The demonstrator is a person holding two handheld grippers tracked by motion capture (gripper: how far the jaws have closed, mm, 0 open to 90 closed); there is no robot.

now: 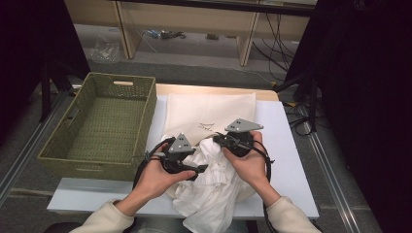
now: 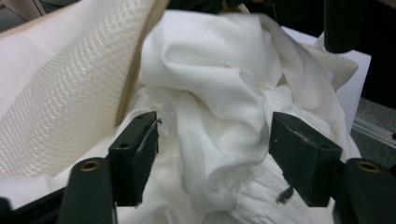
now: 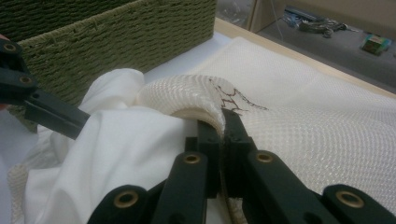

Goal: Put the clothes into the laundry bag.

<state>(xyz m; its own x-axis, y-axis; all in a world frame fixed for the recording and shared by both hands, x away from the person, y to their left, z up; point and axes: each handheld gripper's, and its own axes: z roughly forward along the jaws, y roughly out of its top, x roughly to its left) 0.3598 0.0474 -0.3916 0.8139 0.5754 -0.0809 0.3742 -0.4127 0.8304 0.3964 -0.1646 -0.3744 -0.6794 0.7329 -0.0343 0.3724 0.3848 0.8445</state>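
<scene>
White garment (image 1: 210, 180) half inside mesh bag (image 1: 214, 112) (mouth pinched up by right gripper (image 3: 223, 122)), left gripper (image 2: 212, 156) apart over it for stuffing.

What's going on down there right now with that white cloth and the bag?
Right tool shut on mesh bag's rim. Left tool open, straddling white cloth at the bag mouth. Green basket sits left, nothing blocking.

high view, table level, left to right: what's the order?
Green woven basket → left gripper, jaws apart over the white cloth → right gripper, shut on the rim of the cream mesh bag → bare white tabletop.
</scene>
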